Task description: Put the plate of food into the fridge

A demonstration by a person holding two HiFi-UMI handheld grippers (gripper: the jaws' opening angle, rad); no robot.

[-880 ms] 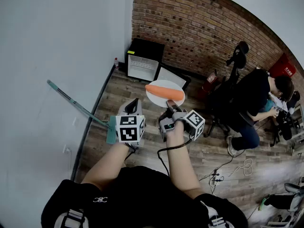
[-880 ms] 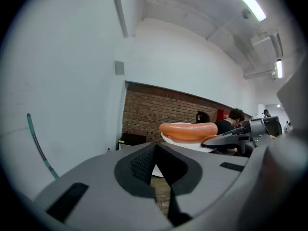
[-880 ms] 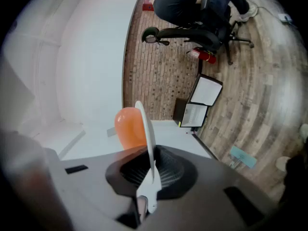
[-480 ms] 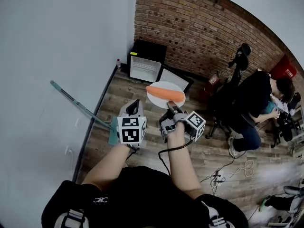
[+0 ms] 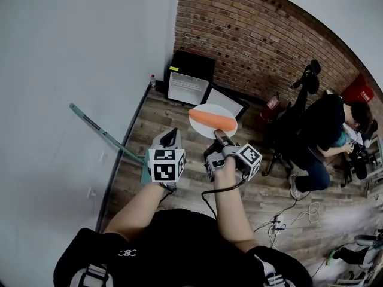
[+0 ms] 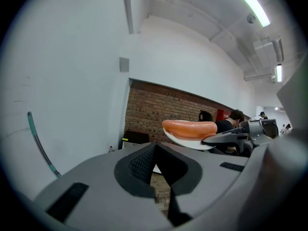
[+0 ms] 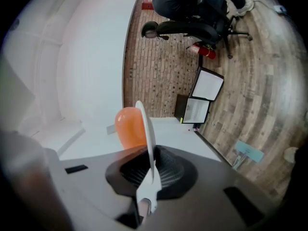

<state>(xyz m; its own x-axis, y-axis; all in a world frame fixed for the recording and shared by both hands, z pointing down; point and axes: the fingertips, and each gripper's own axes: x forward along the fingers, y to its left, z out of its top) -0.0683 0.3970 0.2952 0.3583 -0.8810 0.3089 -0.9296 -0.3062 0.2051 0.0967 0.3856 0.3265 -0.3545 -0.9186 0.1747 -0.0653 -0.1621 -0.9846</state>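
A white plate [image 5: 225,112] carrying an orange sausage [image 5: 210,120] is held level above the wooden floor. My right gripper [image 5: 219,139] is shut on the plate's near rim. In the right gripper view the plate [image 7: 147,139] shows edge-on between the pads, with the sausage [image 7: 128,127] on its left side. My left gripper [image 5: 169,138] hovers just left of the plate, shut with nothing in it. The small black fridge [image 5: 191,78] stands against the brick wall beyond the plate. Its door [image 5: 225,100] is swung open and the white inside shows.
A teal broom [image 5: 103,134] leans on the white wall at left. A small bottle [image 5: 153,80] stands left of the fridge. A seated person [image 5: 326,124], an office chair [image 5: 286,137] and a red extinguisher [image 5: 273,104] are at right. Cables [image 5: 281,219] lie on the floor.
The whole view has drifted slightly, with the fridge, plate and both grippers a little further right and lower in frame. The grip on the plate is unchanged.
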